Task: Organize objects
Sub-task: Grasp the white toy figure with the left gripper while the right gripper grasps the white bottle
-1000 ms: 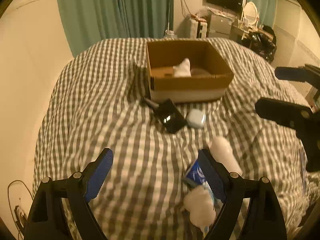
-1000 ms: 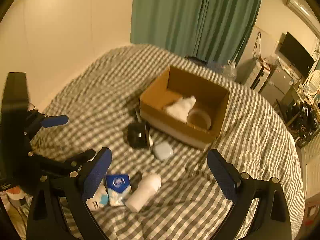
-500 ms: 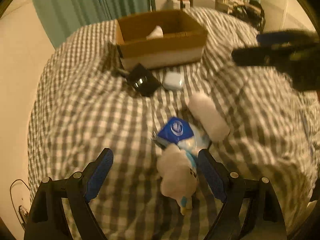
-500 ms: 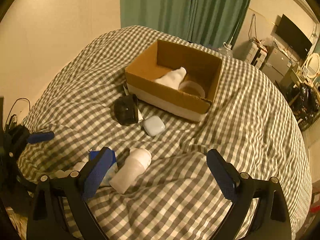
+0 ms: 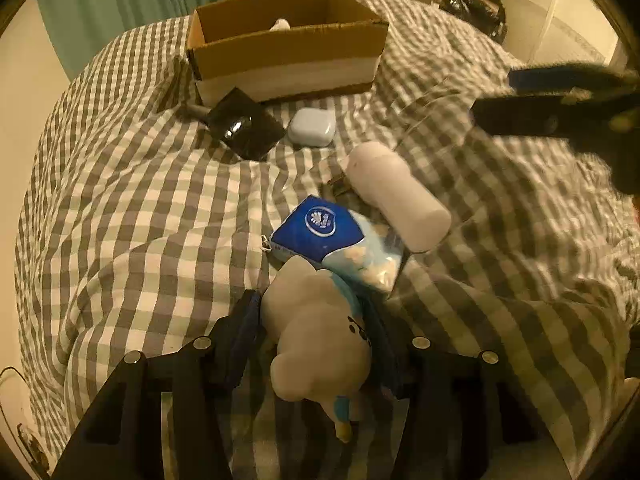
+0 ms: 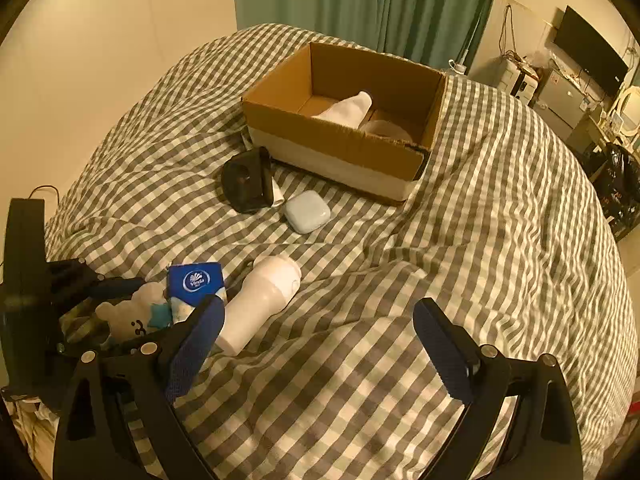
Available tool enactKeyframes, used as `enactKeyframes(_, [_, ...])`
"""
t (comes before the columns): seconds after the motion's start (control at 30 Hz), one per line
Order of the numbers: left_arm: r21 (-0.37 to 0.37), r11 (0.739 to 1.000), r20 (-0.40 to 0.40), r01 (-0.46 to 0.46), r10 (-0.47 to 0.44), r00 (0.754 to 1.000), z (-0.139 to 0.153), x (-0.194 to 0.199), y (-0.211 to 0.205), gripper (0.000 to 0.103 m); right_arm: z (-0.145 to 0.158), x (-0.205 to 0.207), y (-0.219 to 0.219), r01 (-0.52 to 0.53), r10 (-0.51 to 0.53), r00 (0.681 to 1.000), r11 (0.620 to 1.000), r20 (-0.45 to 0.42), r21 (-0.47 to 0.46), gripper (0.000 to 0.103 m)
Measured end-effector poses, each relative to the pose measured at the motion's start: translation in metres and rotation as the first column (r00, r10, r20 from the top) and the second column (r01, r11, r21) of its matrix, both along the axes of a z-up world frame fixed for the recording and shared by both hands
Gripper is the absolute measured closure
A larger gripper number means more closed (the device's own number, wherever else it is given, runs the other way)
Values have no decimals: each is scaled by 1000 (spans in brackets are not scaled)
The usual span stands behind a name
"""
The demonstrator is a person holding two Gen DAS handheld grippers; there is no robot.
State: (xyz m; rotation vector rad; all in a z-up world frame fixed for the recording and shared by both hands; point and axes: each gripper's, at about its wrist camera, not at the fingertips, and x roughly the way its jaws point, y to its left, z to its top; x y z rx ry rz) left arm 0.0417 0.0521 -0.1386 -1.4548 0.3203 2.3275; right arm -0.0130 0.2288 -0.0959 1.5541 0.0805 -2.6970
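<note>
A white plush toy with blue trim lies on the checked bedcover. My left gripper is closing its jaws on it, and both pads touch its sides. Against the toy rests a blue tissue pack, with a white bottle lying beside it. Farther back are a pale earbud case and a black device, just in front of the cardboard box. My right gripper hangs open over bare bedcover, its left finger next to the bottle. The toy also shows at the lower left there.
The box holds a white cloth and a round pale item. Green curtains hang behind the bed. A TV and cluttered furniture stand at the right, and a cream wall lies to the left.
My left gripper came down over the plush toy and its jaws narrowed from wide open onto it. The right gripper sank closer to the bed, still wide open.
</note>
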Motion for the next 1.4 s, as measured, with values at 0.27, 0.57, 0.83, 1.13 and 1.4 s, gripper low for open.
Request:
enactKeyframes(0.27, [76,996,-59,-41,45,997,30,-2,-23,50,-24,-17,-24,-24,25,999,1000,33,-10,7])
enactKeyframes(0.57, [104,991,-107,-78,89,990,50,-7,-48,52,-69,-50,-28,20,-11,992,997,126,-70,22])
enactKeyframes(0.83, [113,986,-131,-121,136,982,63,-18,-65,52,-92,-50,-32,9,2,985,998,173,-59,23])
enactKeyframes(1.13, [104,984,-140,-143,156,978,70,-22,-74,52,-93,-40,-68,-150,127,975,981,183,122,57])
enactKeyframes(1.4, [122,981,-173,-152,172,970,81,-34,-84,52,-58,-20,-61,-161,156,985,985,71,68,59])
